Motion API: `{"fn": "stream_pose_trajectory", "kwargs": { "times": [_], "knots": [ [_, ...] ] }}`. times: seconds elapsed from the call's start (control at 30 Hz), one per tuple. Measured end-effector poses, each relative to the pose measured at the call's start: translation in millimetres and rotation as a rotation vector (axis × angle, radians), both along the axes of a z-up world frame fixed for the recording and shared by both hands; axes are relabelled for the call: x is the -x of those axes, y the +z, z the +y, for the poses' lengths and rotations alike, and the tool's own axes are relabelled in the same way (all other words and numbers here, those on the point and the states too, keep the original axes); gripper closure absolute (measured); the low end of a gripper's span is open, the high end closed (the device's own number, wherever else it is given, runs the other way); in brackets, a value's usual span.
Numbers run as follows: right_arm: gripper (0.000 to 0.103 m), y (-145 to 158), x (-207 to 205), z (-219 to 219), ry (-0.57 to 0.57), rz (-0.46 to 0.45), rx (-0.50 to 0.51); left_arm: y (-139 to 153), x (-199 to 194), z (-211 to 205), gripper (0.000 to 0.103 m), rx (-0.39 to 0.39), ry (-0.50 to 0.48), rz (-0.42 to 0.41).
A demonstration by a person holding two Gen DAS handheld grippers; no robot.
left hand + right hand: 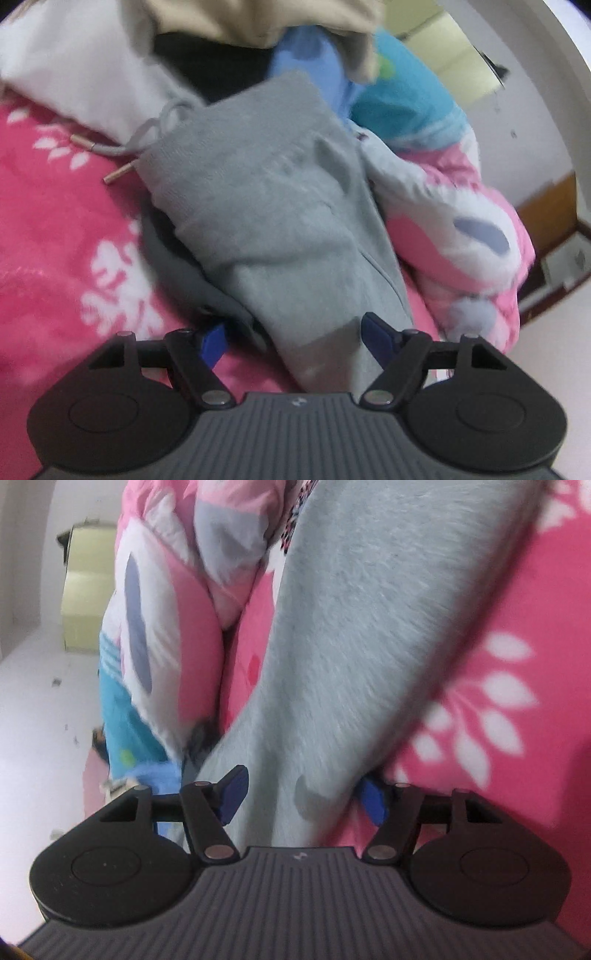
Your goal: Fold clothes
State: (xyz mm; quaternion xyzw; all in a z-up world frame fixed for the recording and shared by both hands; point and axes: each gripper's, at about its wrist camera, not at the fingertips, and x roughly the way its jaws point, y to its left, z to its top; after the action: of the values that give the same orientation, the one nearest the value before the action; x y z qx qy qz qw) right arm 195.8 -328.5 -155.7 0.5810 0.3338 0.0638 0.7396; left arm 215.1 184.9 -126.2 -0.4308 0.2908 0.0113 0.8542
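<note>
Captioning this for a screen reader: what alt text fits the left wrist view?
Grey fleece sweatpants lie on a pink floral blanket, one cuff running between the left gripper's open jaws. Jumbled clothes are piled behind.

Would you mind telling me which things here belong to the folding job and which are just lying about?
Job in hand:
grey fleece sweatpants, with a leg running between each gripper's fingers
left gripper
right gripper

Lying about:
pink floral blanket
pink and white padded quilt
white cloth
beige garment
</note>
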Motion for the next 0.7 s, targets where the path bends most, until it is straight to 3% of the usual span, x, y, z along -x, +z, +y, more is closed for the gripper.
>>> {"fn": "stream_pose_trajectory", "kwargs": {
  "times": [0.2,0.23,0.3,0.33,0.37,0.4,0.47,0.7],
  "knots": [
    [0.045,-11.1,-10.4,-3.0,-0.165,-0.054,-0.067,-9.2,-10.8,8.1,0.029,0.077,0.064,-0.044],
    [0.052,-14.2,-11.0,-4.3,-0.181,-0.062,-0.08,-9.6,-11.2,8.2,0.032,0.079,0.077,-0.047],
    [0.084,-22.3,-12.1,-5.7,-0.21,-0.062,-0.106,-9.5,-9.9,8.4,0.051,0.069,0.105,-0.047],
    [0.087,-26.9,-12.4,-6.5,-0.222,-0.063,-0.125,-9.1,-8.6,9.2,0.055,0.064,0.114,-0.044],
    [0.092,-29.9,-11.8,-6.8,-0.231,-0.069,-0.144,-8.8,-7.2,10.1,0.068,0.059,0.122,-0.041],
    [0.093,-29.7,-10.6,-6.5,-0.237,-0.08,-0.152,-7.2,-5.6,11.9,0.078,0.056,0.121,-0.045],
    [0.093,-27.3,-7.9,-5.6,-0.248,-0.102,-0.161,0.3,0.1,16.3,0.087,0.05,0.11,-0.056],
    [0.094,22.8,22.4,-10.0,-0.236,-0.202,-0.102,46.5,32.9,32.9,0.092,0.032,0.049,-0.098]
  ]
}}
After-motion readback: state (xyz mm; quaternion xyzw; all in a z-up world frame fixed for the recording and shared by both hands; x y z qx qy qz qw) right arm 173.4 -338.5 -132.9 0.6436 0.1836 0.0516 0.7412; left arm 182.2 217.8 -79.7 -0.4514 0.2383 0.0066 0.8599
